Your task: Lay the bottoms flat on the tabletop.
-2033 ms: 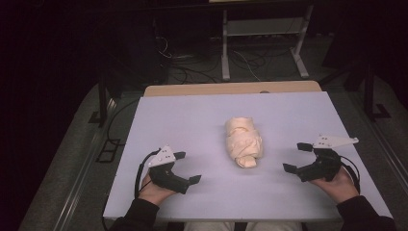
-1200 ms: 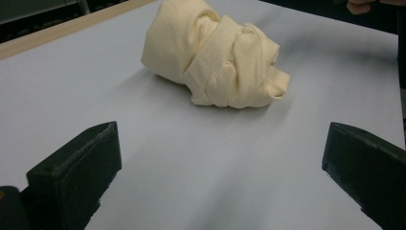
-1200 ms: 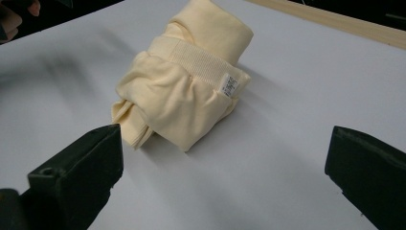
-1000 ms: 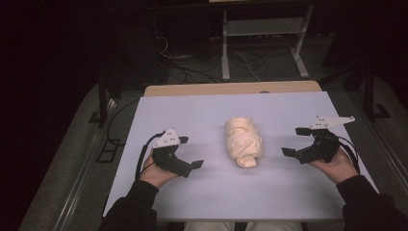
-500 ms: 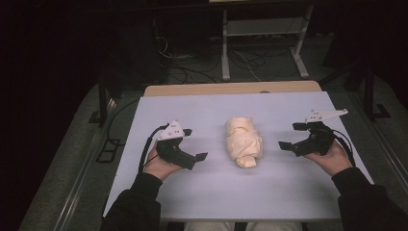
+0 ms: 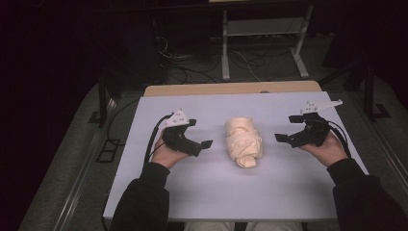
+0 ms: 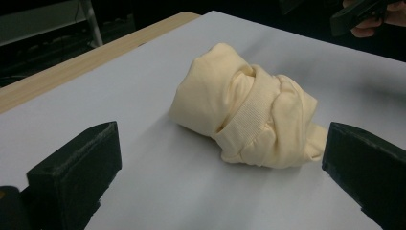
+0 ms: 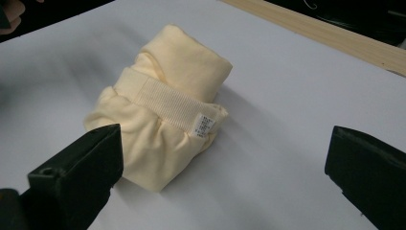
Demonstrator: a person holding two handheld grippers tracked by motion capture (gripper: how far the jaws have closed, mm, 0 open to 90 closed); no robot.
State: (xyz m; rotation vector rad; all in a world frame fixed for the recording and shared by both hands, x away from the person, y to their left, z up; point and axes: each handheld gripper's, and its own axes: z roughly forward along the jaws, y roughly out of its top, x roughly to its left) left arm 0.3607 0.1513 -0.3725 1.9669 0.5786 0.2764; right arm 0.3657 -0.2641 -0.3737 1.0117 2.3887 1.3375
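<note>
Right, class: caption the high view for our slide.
Open left tongs and right tongs flank a rolled cream garment.

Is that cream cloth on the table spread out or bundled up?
Bundled up. The cream cloth lies as a tight roll on the table, with a ribbed band wrapped around it holding the folds together.
</note>
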